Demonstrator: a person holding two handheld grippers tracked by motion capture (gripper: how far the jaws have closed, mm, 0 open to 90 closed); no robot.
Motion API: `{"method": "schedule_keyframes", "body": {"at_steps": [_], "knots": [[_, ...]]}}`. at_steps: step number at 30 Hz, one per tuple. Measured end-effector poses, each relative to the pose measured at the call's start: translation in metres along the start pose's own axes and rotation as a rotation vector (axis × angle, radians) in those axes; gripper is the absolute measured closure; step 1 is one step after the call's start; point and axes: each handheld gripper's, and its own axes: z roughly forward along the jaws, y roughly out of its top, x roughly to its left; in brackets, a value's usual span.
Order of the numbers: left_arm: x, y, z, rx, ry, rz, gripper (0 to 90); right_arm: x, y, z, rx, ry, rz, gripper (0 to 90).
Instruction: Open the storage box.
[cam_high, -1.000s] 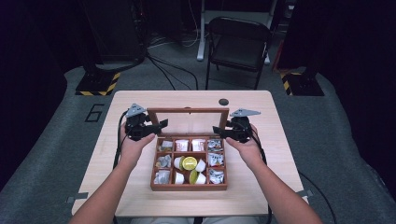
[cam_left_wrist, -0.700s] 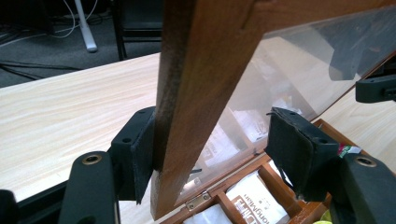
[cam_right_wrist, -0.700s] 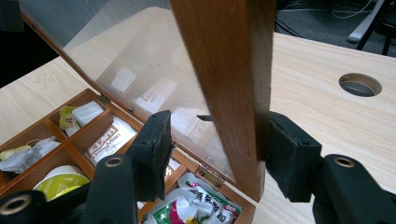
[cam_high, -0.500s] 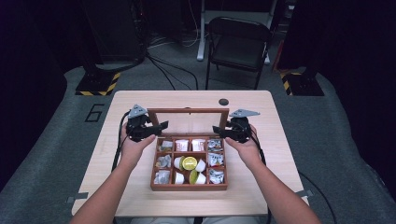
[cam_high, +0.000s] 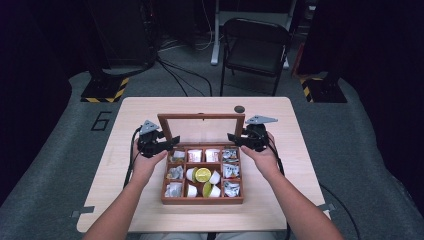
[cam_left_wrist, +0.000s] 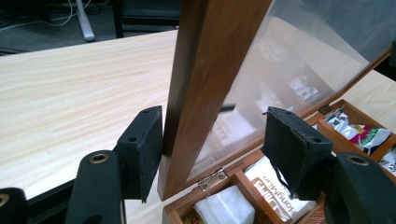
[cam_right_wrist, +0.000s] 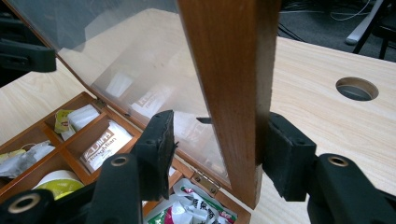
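Glossy wooden lid (cam_high: 201, 118) – clear pane, matt table (cam_high: 295, 165)

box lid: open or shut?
Open. The glass-paned wooden lid stands roughly upright on its hinges behind the wooden compartment box, with the sachets inside exposed. Its side rails sit between each tool's jaws.

One wooden box (cam_high: 202, 200) with nine compartments, one glass lid (cam_high: 200, 118), two grippers, one chair (cam_high: 256, 47), one table (cam_high: 290, 120)
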Motion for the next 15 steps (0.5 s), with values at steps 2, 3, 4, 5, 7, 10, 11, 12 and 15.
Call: {"method": "schedule_keyframes", "body": {"at_steps": [2, 3, 4, 5, 7, 10, 11, 12, 15], "knots": [[0.001, -0.003, 0.004, 0.010, -0.004, -0.017, 38.6, -0.001, -0.001, 0.001, -0.005, 0.002, 0.003, 46.8], [0.001, -0.004, 0.007, 0.016, -0.001, -0.014, 38.6, -0.001, -0.002, 0.001, -0.005, -0.001, 0.004, 46.8], [0.001, -0.004, 0.008, 0.017, 0.003, -0.008, 38.6, -0.002, -0.003, 0.003, -0.003, 0.000, 0.001, 46.8], [0.000, -0.005, 0.010, 0.014, 0.006, -0.007, 38.6, -0.002, -0.005, 0.004, -0.002, -0.001, 0.012, 46.5], [0.001, -0.006, 0.011, 0.014, 0.005, -0.008, 38.4, -0.003, -0.009, 0.007, 0.015, 0.002, 0.012, 44.7], [0.003, -0.007, 0.012, 0.011, -0.010, -0.016, 38.6, -0.004, -0.016, 0.011, 0.023, -0.004, 0.005, 43.6], [0.004, -0.007, 0.011, 0.018, -0.018, -0.018, 38.6, -0.004, -0.018, 0.012, 0.027, -0.005, 0.009, 43.7], [0.003, -0.007, 0.012, 0.014, -0.015, -0.019, 38.9, -0.005, -0.021, 0.013, 0.033, -0.005, 0.018, 44.2], [0.004, -0.008, 0.012, 0.015, -0.017, -0.008, 39.1, -0.007, -0.023, 0.016, 0.047, -0.004, 0.024, 44.6]]}}
